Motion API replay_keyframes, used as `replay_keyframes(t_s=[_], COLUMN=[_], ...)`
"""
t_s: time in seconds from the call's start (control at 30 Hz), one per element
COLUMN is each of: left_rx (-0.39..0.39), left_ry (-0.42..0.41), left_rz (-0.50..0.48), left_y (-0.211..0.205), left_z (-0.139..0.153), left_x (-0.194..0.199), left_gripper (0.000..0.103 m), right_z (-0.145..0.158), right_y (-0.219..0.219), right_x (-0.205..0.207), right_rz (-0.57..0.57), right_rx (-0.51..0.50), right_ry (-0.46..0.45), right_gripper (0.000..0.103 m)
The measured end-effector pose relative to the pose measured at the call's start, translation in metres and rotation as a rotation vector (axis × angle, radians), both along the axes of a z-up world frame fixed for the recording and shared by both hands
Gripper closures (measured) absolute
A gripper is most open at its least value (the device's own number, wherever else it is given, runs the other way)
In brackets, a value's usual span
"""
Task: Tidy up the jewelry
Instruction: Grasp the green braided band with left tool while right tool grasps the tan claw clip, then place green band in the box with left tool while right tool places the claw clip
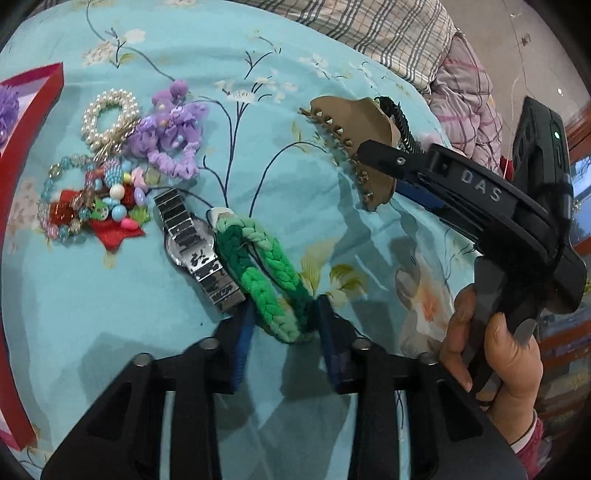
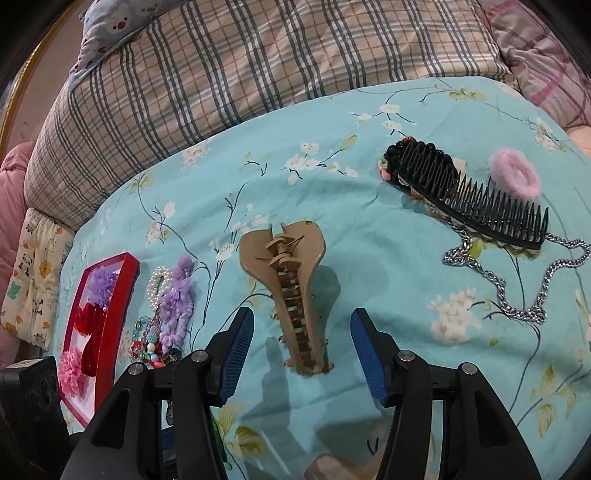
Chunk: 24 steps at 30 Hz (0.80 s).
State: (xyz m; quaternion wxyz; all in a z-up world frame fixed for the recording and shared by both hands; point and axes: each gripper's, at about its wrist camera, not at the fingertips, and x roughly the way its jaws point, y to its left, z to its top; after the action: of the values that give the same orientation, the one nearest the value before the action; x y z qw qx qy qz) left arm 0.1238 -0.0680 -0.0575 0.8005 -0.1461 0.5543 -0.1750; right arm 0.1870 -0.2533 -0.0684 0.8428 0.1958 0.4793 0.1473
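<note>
On the bed, our left gripper (image 1: 284,325) had its fingers closed around the near end of a green braided bracelet (image 1: 266,273), ready to lift it. Our right gripper (image 2: 303,350) hovered with fingers open astride a tan hair claw (image 2: 291,291), untouched, apparently next for the red box (image 2: 110,295).

A turquoise bedsheet printed with white blossoms and dark twigs (image 2: 332,229) covers the bed. Behind it lies a grey-and-beige plaid quilt (image 2: 229,66), with a pink checked blanket (image 2: 546,55) bunched at its right end. At the left edge sit a cream cushion with cartoon animals (image 2: 33,280) and a white pillow with pink dots (image 2: 110,22).
</note>
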Motion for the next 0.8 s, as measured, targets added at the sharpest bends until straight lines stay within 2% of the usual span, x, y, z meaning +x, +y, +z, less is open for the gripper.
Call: replay_keyframes(t_s=[0.07,0.13,0.17,0.2,0.4,0.8], left_rx=[-0.017,-0.015,-0.016,-0.017,-0.013,0.000], left_ry=[-0.003,-0.018,-0.028,-0.038,-0.098,-0.166], left_rz=[-0.013,-0.021,-0.028,-0.033,-0.035,0.024], left_y=[-0.001,-0.001,-0.001,0.000,0.009,0.042], left_z=[0.000,0.003,0.006,0.008,0.028,0.056], left_x=[0.000,-0.002,-0.003,-0.005,-0.014,-0.025], left_gripper=[0.090,0.092,0.094,0.096,0.096,0.096], right_z=[-0.002,-0.003,-0.003,-0.003,0.011,0.040], right_y=[0.001,0.003,0.005,0.006,0.010,0.022], right_x=[0.003,0.004,0.005,0.004,-0.009,-0.050], right_rz=[-0.002,-0.007,0.000,0.009,0.019,0.018], right_rx=[-0.006,-0.022,-0.023,-0.016,-0.034,0.027], right_ry=[0.000,0.005,0.009,0.011,-0.016,-0.050], right_gripper=[0.048,0.055,0.073,0.078,0.081,0.081])
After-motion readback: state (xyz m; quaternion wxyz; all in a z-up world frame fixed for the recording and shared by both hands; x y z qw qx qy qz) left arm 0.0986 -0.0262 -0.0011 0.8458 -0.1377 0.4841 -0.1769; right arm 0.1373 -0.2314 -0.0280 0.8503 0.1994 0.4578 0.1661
